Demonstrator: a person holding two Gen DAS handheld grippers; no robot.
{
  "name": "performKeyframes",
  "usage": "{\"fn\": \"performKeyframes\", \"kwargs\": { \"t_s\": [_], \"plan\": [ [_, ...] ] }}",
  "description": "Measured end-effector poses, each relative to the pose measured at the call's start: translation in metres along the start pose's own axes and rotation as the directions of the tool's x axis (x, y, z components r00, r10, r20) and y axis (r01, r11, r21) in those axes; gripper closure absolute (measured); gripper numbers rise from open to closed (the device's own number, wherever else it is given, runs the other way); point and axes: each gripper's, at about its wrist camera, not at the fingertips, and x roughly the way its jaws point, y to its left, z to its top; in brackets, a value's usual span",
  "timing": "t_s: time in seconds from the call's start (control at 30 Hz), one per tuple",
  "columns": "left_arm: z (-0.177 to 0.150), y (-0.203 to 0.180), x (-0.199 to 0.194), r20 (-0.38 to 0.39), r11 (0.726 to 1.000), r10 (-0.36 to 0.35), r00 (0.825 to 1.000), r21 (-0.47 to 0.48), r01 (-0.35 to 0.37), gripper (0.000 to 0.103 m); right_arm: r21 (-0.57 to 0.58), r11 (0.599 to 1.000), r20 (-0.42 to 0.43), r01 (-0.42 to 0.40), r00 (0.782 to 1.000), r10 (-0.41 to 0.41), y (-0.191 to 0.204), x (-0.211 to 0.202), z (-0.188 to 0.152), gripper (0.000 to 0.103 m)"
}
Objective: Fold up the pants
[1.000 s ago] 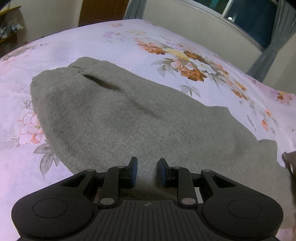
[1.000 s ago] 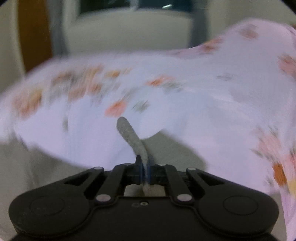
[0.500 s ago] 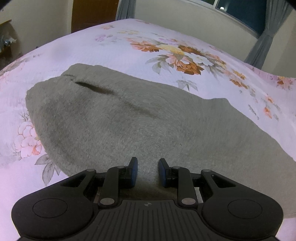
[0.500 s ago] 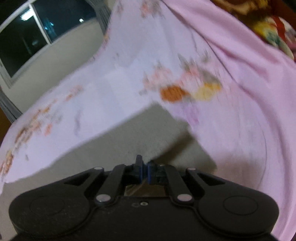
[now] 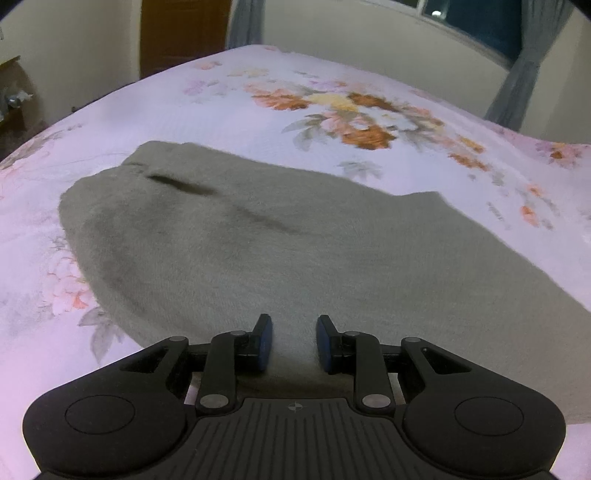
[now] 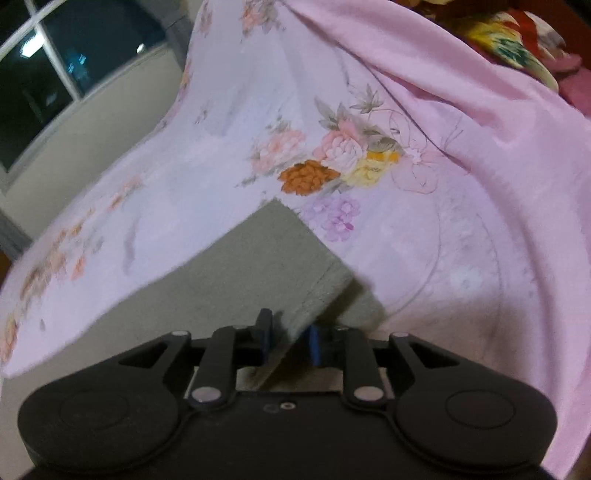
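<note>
**Grey pants flat on the flowered bed, both tongs parted**

Spread across the bed sheet [image 5: 155, 110]: grey pants [image 5: 295, 258], lying flat, broad end toward the far left, narrowing toward the right edge of the left wrist view. Short dark crease near the far left part, a second fainter one just beyond the middle. Sheet pale lilac with orange, yellow and pink flower prints, showing on the far side and on the left of the cloth.

Left tongs [image 5: 291, 341] low over the near edge of the pants, blue-lined fingers [image 5: 263, 343] set apart with a clear gap, nothing between them but the grey cloth lying underneath. Holding nothing.

Right tongs [image 6: 287, 341] at the hem end of a pant leg [image 6: 273, 266], seen in the right wrist view. Fingers parted, a raised fold of the hem edge standing in the gap, close against the right pad [image 6: 314, 345]; left pad clear of the cloth. Not clamped. Leg running away to the upper middle, square corner lying on the sheet just below an orange and pink flower print. Shadow under the lifted hem edge on the right.

Behind the bed: cream wall, dark window [image 6: 44, 74], grey curtain [image 5: 517, 88], brown door [image 5: 181, 33]. Plain pink fabric [image 6: 461, 110] bunched at the upper right of the right wrist view.
</note>
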Motion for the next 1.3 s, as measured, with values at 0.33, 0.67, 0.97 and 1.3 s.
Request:
{"fn": "performKeyframes", "kwargs": {
  "t_s": [0.33, 0.67, 0.97, 1.3],
  "plan": [
    [-0.008, -0.109, -0.001, -0.048, 0.968, -0.194, 0.98, 0.15, 0.199, 0.077, -0.229, 0.973, 0.181, 0.016, 0.983, 0.026, 0.06, -0.034, -0.002, 0.059],
    [-0.041, -0.165, 0.009, -0.053, 0.947, -0.191, 0.98, 0.254, 0.198, 0.076, -0.373, 0.924, 0.1, -0.084, 0.986, 0.13, 0.104, -0.01, -0.011, 0.06],
    [-0.047, -0.17, 0.013, -0.038, 0.95, -0.175, 0.984, 0.255, 0.179, 0.076, -0.498, 0.866, -0.02, -0.043, 0.999, 0.037, 0.102, 0.034, -0.033, 0.061],
    [-0.047, -0.202, -0.008, -0.065, 0.924, -0.27, 0.961, 0.262, 0.278, 0.076, -0.183, 0.979, -0.035, -0.084, 0.996, 0.079, 0.042, -0.009, -0.013, 0.061]
  ]
}}
